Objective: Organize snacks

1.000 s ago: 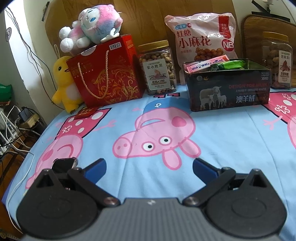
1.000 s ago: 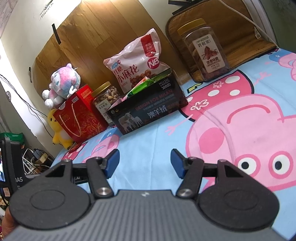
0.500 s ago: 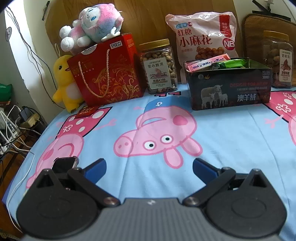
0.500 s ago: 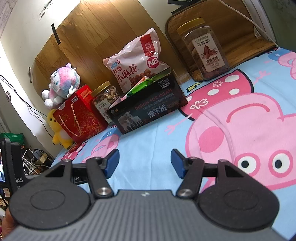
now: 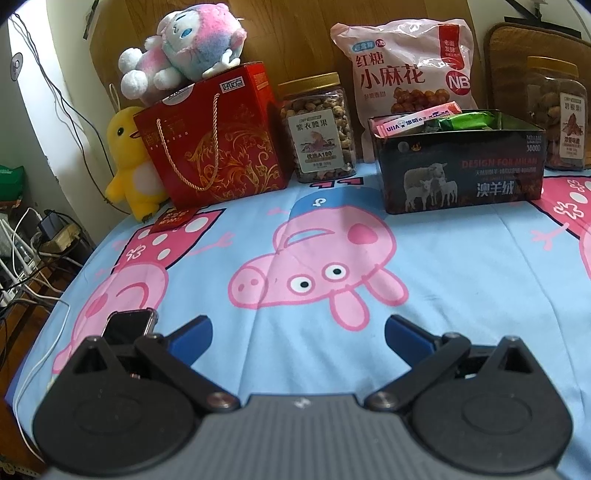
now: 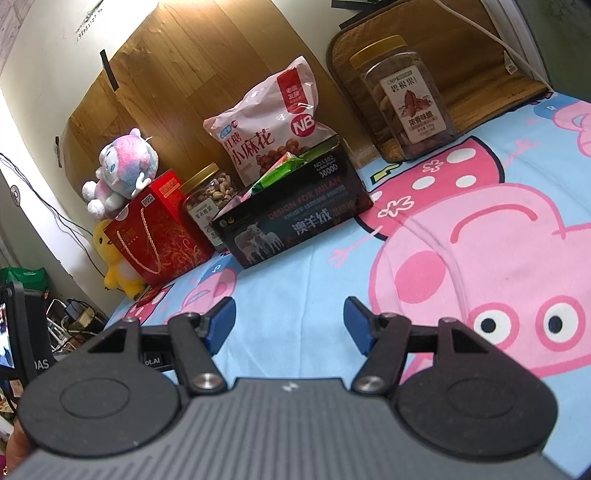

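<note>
Almost nothing had moved since the earlier frames: only the right gripper (image 6: pixel 289 323) differed, its blue fingers (image 6: pixel 221 322) standing a little wider and opening at this moment, with nothing between them but bare sheet. The left gripper (image 5: pixel 298 338) was as before, released and empty, hovering over the blue cartoon-pig bedsheet (image 5: pixel 461 280).

The snacks stood well ahead of both grippers, in a row along the wooden headboard (image 5: pixel 303 33). A dark rectangular tin printed with sheep (image 5: pixel 460 166) sat open, with a pink stick pack (image 5: pixel 417 120) and a green wrapper (image 5: pixel 465 121) lying in it. Just behind it leaned a large pink bag of fried dough twists (image 5: pixel 402 70). A clear gold-lidded jar of cashews (image 5: pixel 317 127) stood to the tin's left, next to a red gift bag with rope handles (image 5: pixel 214 140), and a second gold-lidded jar of pecans (image 6: pixel 404 99) stood apart to the tin's right.

No grasp had begun, so the step looked like choosing a first item and reaching for it. To do it well, the right hand would probably take the pecan jar, nearest its side, squarely across the body below the lid with the fingers fully wide. A jar that broad and smooth could slip or tip on soft bedding, so a low, level approach seemed wise. The bag would crumple if pinched at the middle; its top seam looked safer.
</note>
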Demonstrator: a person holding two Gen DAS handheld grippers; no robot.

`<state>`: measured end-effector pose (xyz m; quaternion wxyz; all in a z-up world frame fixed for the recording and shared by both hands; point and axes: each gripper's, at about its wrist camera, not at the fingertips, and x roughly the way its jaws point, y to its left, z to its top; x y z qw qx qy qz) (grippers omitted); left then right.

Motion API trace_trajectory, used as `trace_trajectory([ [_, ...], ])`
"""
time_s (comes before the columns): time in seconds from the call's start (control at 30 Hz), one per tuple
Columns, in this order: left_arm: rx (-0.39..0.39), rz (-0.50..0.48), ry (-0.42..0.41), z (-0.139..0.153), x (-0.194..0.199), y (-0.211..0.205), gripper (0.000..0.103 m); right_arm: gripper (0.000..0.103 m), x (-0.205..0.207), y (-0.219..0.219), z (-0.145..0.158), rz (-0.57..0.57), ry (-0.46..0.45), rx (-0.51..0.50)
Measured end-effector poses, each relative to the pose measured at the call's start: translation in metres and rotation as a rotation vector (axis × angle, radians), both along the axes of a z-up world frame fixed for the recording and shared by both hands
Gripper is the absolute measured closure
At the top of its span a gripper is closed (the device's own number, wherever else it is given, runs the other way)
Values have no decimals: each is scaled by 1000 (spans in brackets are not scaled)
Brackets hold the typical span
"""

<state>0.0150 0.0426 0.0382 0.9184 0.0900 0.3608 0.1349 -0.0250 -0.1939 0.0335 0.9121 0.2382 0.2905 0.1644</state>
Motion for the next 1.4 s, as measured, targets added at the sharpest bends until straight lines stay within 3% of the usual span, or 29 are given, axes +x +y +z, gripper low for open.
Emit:
trace_trajectory([
  [0.77,24,-36,9,-1,0,-10,0,35,-2,0,-1,-25,7,11],
  [1.4,-30,-198,36,10,-8,-46,0,35,-11,-7,4,-107,-33,8],
])
